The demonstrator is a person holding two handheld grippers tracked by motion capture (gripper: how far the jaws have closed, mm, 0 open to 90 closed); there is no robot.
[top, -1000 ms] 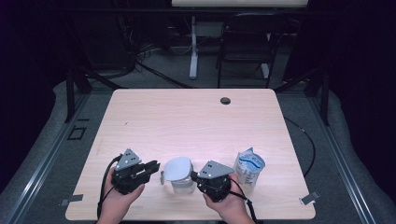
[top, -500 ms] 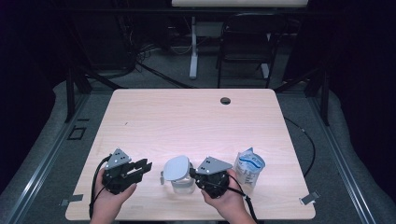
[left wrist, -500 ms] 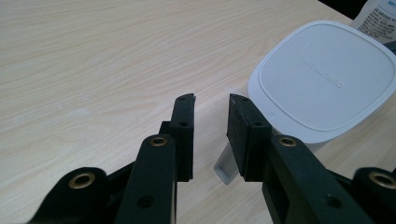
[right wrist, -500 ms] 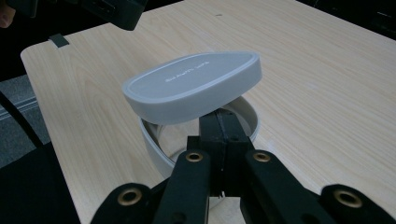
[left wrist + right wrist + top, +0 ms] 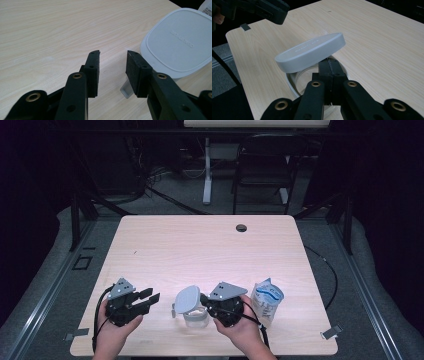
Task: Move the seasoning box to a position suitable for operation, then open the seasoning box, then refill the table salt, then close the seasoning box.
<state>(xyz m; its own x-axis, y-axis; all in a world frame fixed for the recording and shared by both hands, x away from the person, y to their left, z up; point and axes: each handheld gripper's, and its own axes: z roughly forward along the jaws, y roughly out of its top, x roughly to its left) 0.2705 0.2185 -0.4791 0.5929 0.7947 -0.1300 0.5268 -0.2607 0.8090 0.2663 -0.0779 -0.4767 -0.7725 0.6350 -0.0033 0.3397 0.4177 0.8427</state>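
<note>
High view showed the left hand-held gripper (image 5: pixel 148 299) at the bench's (image 5: pixel 200 245) near edge, its jaws apart and holding nothing. At its 3 o'clock, just beside it, sat the clear container (image 5: pixel 195 316) with its white lid (image 5: pixel 187 299) tilted up. The right hand-held gripper (image 5: pixel 204 301) was at the container's 3 o'clock side, jaws pressed shut on its rim. Farther toward 3 o'clock stood a blue-and-white pouch (image 5: pixel 266 301).
</note>
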